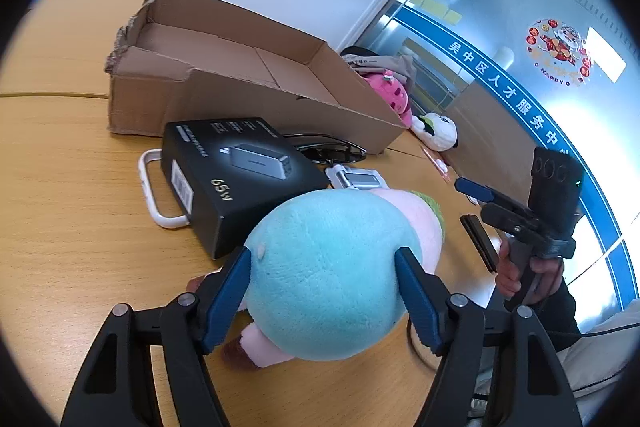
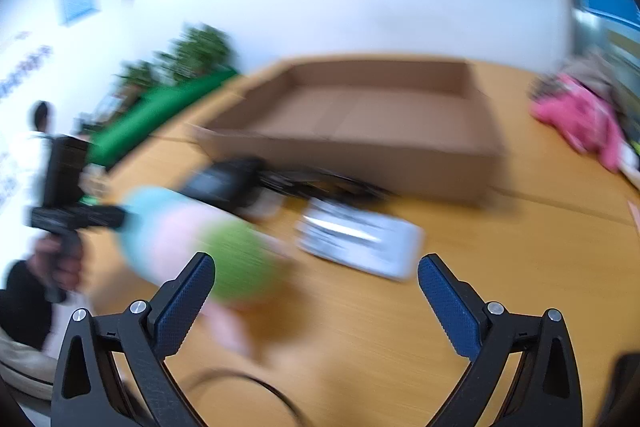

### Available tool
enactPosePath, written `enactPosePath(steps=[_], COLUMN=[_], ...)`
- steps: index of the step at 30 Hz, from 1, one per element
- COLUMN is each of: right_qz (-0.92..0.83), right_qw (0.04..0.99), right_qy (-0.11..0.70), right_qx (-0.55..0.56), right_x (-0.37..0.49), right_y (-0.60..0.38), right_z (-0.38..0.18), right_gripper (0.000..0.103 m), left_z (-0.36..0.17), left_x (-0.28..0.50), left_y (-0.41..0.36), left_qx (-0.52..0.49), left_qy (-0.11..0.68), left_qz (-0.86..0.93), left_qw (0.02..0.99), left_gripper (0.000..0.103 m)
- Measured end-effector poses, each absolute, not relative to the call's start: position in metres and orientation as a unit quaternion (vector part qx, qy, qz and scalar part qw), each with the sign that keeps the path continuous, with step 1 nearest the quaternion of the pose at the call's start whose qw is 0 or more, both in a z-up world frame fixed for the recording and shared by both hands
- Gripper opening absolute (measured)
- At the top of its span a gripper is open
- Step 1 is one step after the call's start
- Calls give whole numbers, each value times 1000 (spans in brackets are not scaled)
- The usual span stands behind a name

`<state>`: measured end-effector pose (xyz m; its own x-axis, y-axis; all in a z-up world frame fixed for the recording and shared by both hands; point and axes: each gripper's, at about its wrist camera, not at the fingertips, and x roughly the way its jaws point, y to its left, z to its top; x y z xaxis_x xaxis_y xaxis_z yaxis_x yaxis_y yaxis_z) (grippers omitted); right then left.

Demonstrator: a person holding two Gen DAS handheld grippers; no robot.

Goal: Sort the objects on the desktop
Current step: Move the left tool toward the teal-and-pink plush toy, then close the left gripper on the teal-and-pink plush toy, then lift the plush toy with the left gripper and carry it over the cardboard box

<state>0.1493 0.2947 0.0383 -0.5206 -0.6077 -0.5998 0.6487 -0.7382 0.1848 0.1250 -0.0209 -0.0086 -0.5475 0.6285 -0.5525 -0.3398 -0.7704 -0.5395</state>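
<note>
My left gripper [image 1: 326, 259] is shut on a plush toy [image 1: 332, 275] with a light-blue body, pink middle and green end; its blue pads press both sides of the blue part. The toy shows blurred in the right wrist view [image 2: 180, 239], held by the left gripper [image 2: 80, 217]. My right gripper [image 2: 316, 273] is open and empty above the wooden table [image 2: 360, 327]; it also shows at the right of the left wrist view [image 1: 476, 193]. An empty cardboard box [image 1: 224, 67] stands behind, also in the right wrist view [image 2: 360, 123].
A black 65W charger box [image 1: 236, 171] lies on a white handle frame [image 1: 150, 187]. Black sunglasses [image 1: 332, 149], a silver-white device [image 1: 358, 179] and a dark slim bar [image 1: 478, 241] lie nearby. Pink [image 1: 390, 93] and white [image 1: 438, 129] plush toys sit behind the box.
</note>
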Motion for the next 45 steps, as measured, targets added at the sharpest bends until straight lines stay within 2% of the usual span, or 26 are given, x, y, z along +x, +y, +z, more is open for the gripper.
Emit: enactPosePath(steps=[3, 7, 14, 26, 31, 36, 45], right_qz=[-849, -832, -832, -819, -832, -839, -857], right_qw=[398, 397, 387, 379, 365, 356, 356], right_qy=[20, 32, 13, -42, -36, -27, -21], right_qx=[347, 387, 396, 428, 417, 411, 372], right_x=[154, 152, 145, 143, 153, 164, 174], right_y=[250, 216, 216, 223, 215, 214, 222], right_z=[30, 1, -3, -19, -15, -4, 35], right_gripper=[103, 102, 98, 99, 92, 83, 82], left_z=[-7, -7, -9, -14, -15, -4, 37], left_x=[124, 126, 123, 126, 127, 132, 141], left_y=[-12, -10, -10, -11, -15, -8, 0], left_qx=[-384, -383, -383, -387, -389, -385, -352], left_qy=[-178, -170, -176, -180, -196, -175, -158], left_qz=[860, 863, 861, 858, 852, 859, 877], left_qw=[286, 284, 284, 285, 290, 290, 287], left_gripper=[70, 69, 68, 67, 63, 61, 60])
